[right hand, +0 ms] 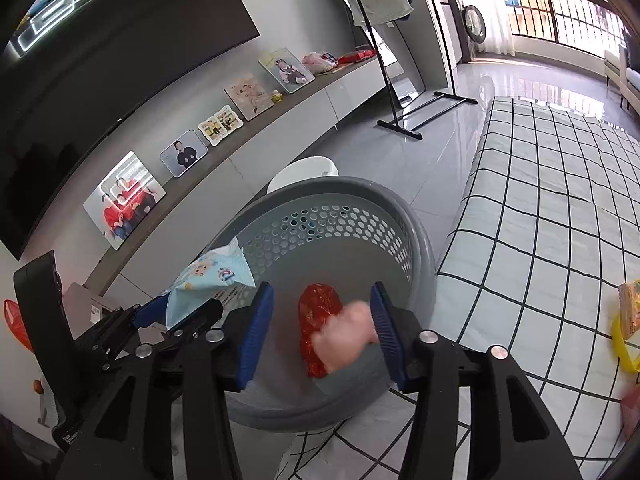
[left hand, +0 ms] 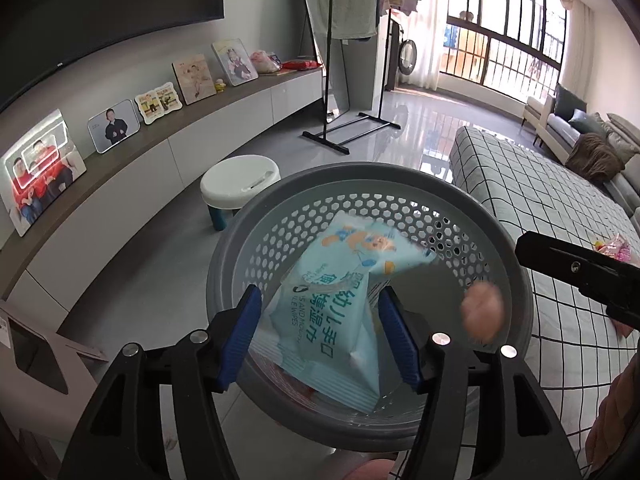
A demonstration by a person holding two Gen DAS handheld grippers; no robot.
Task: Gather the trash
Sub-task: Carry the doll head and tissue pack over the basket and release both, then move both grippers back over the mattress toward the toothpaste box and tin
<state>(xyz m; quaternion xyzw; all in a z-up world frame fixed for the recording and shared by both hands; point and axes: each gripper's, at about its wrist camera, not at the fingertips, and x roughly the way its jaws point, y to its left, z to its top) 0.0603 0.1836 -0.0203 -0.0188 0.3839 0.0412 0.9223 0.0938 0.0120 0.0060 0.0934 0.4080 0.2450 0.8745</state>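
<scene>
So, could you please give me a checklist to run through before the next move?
1. Both tools over the grey basket: ok.
2. Right tool open: ok.
3. Pink item free of the right tool: ok; it shows blurred within the basket's rim.
4. Wipes pack let go by the left tool: cannot tell; it sits between the pads.
5. Red wrapper down in the basket: ok.
6. Checked bedcover free of trash: not ok; pink wrappers lie on it.
</scene>
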